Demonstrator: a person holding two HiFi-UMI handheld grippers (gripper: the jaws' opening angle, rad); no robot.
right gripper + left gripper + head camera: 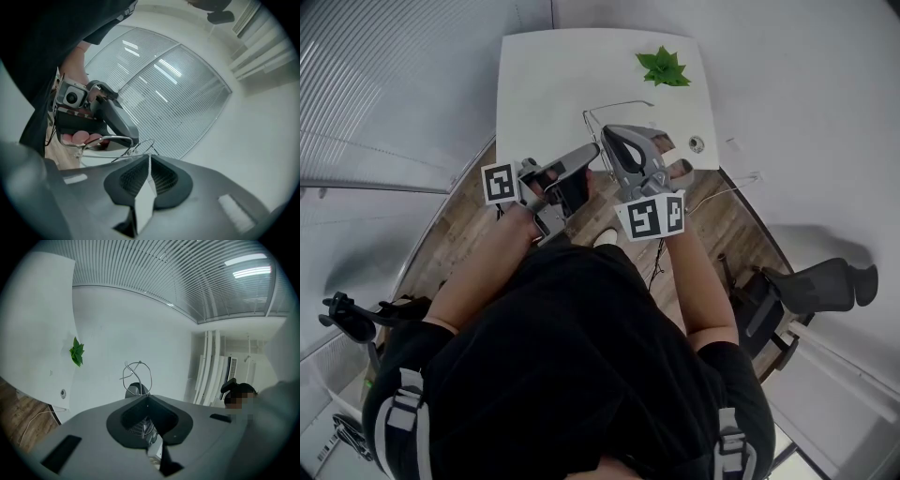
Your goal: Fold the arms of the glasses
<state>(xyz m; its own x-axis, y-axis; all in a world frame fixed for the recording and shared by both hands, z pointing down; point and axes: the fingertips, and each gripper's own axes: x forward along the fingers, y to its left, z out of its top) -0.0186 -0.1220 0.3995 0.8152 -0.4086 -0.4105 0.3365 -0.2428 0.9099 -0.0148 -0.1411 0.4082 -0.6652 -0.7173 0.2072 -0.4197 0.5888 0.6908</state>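
The thin wire-frame glasses (619,104) hang in the air over the white table (544,84), between my two grippers. My left gripper (592,150) comes in from the left. In the left gripper view its jaws meet at the tip (146,397), and a wire loop of the glasses (138,363) rises just beyond it. My right gripper (608,132) is close beside it, its jaws nearly together (149,157) where the frame's wire ends. The right gripper view shows one rim of the glasses (110,137) at the left gripper's tip (133,139).
A small green plant (664,67) stands at the table's far right, also seen in the left gripper view (77,352). A round cable hole (697,144) sits near the table's right corner. An office chair (825,281) stands on the floor to the right.
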